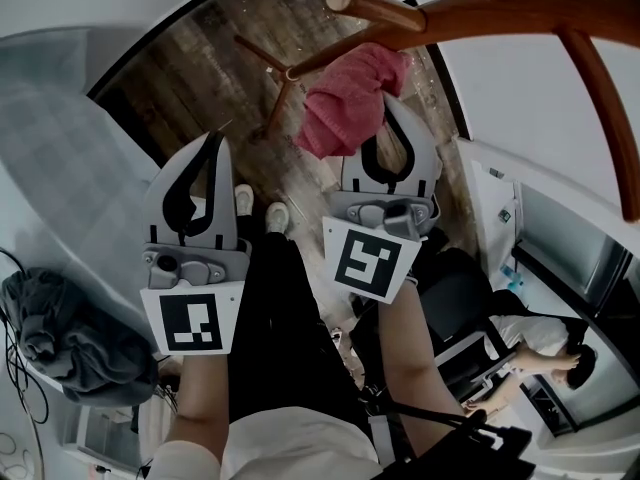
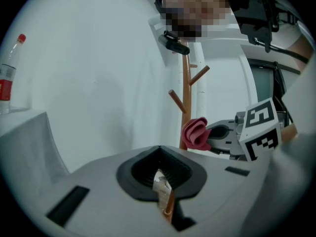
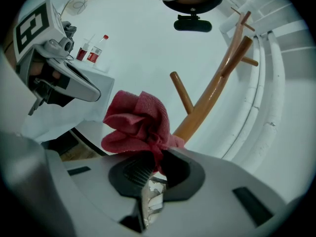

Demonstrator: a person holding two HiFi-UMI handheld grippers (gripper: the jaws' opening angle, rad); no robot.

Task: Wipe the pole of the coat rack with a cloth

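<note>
Crumpled red cloth [image 3: 136, 122], smooth wooden pole [image 3: 212, 90]

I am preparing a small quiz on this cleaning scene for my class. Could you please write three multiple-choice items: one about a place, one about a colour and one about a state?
1. Where is the cloth?
A. on the floor
B. in the jaws of the right gripper
C. hung on a peg of the rack

2. What colour is the cloth?
A. blue
B. white
C. red

3. How do the jaws of the left gripper stand?
A. together, with nothing in them
B. wide apart
C. shut on the pole

Answers:
1 B: the right gripper view shows the cloth pinched between its jaws.
2 C: it looks red in every view.
3 A: the left gripper view shows the jaws meeting, with nothing between them.
</note>
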